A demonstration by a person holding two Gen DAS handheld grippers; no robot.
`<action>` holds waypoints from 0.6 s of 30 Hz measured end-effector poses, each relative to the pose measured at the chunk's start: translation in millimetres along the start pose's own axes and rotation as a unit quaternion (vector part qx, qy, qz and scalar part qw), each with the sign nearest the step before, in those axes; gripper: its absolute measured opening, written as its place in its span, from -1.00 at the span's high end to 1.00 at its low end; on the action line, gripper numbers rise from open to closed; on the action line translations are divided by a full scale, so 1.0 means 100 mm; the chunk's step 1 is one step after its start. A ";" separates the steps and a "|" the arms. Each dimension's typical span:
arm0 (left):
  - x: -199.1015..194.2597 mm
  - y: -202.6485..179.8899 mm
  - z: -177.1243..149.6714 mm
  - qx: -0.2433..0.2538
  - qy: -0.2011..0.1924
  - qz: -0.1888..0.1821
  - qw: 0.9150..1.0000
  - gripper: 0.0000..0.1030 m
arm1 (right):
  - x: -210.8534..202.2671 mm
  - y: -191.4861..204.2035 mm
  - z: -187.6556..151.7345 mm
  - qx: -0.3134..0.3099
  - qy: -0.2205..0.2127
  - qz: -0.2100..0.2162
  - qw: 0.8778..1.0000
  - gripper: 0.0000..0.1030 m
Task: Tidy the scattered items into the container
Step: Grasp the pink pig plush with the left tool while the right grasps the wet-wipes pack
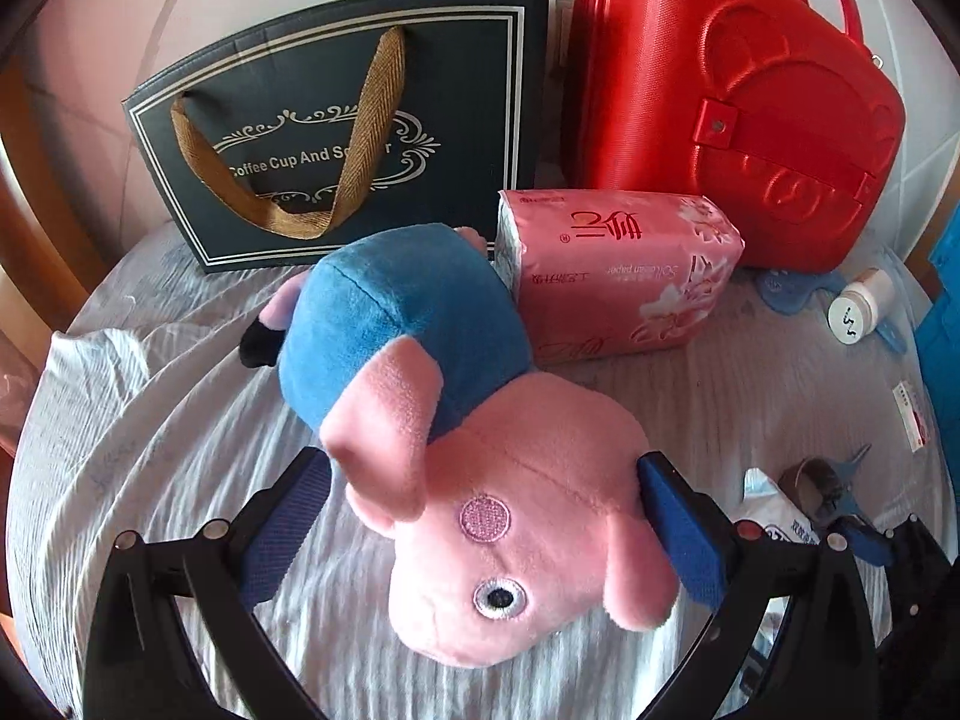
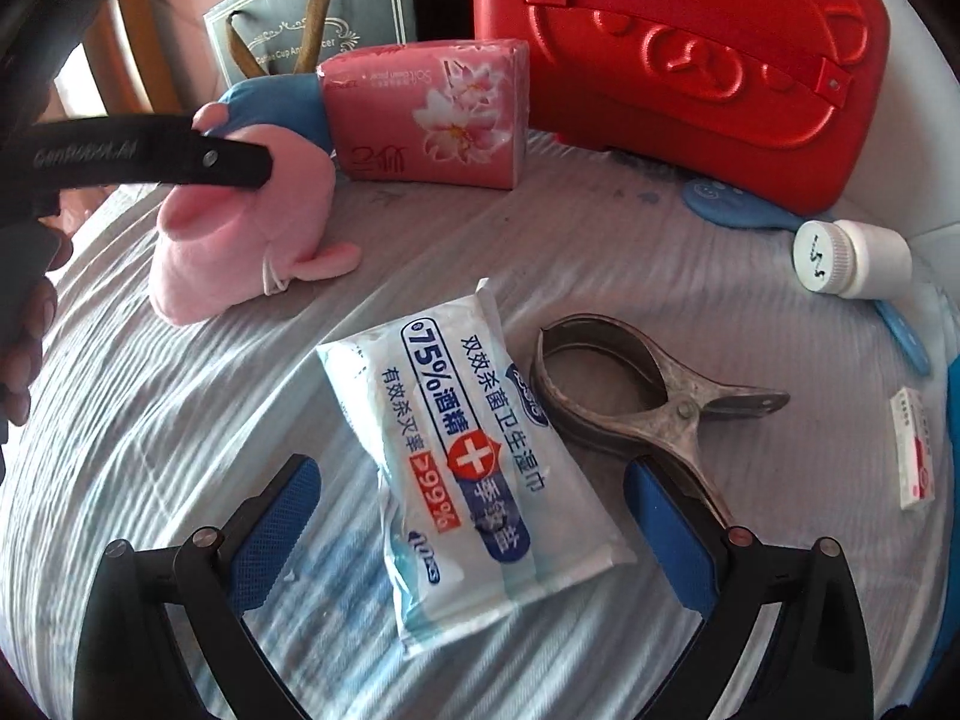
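- The left gripper (image 1: pixel 480 516) stood wide apart around the pink head of the plush pig (image 1: pixel 480 480), its right pad touching, not clamped.
- The pig lay on the grey striped cloth (image 1: pixel 150 420), against the pink tissue pack (image 1: pixel 618 276).
- The right gripper (image 2: pixel 474 516) was spread open around the wet-wipes packet (image 2: pixel 468 468), gripping nothing.
- A metal clamp (image 2: pixel 636 396) lay just beside the packet.

Both wrist views look down and forward over the cloth (image 1: pixel 180 420), close in. The left sits nearest the plush (image 1: pixel 480 480). Both share the red case (image 2: pixel 690 60) and tissue pack (image 2: pixel 432 114) at the far edge.
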State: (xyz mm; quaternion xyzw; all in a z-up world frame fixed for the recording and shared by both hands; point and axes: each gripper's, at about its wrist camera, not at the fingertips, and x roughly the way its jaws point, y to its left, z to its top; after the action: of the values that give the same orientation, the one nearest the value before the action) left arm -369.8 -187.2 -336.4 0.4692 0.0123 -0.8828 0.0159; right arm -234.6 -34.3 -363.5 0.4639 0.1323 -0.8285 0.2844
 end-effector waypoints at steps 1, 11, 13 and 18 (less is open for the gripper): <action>0.03 -0.02 0.02 -0.003 0.002 -0.001 1.000 -0.99 | 0.02 0.01 0.00 -0.002 0.000 -0.001 1.000 -0.99; 0.31 -0.15 0.13 -0.006 0.006 0.015 1.000 -1.00 | 0.10 0.16 0.07 -0.027 -0.019 -0.014 0.999 -0.75; 0.31 -0.16 0.11 -0.002 0.001 0.013 1.000 -1.00 | 0.09 0.18 0.08 -0.030 -0.021 -0.012 0.999 -0.55; 0.12 -0.07 -0.04 -0.009 -0.018 -0.007 1.000 -0.57 | 0.04 0.22 0.09 -0.031 -0.016 -0.002 0.999 0.06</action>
State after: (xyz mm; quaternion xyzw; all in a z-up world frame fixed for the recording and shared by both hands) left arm -373.5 -179.8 -348.7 0.4526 0.0235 -0.8913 0.0139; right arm -229.9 -57.5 -360.8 0.4411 0.1542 -0.8322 0.2985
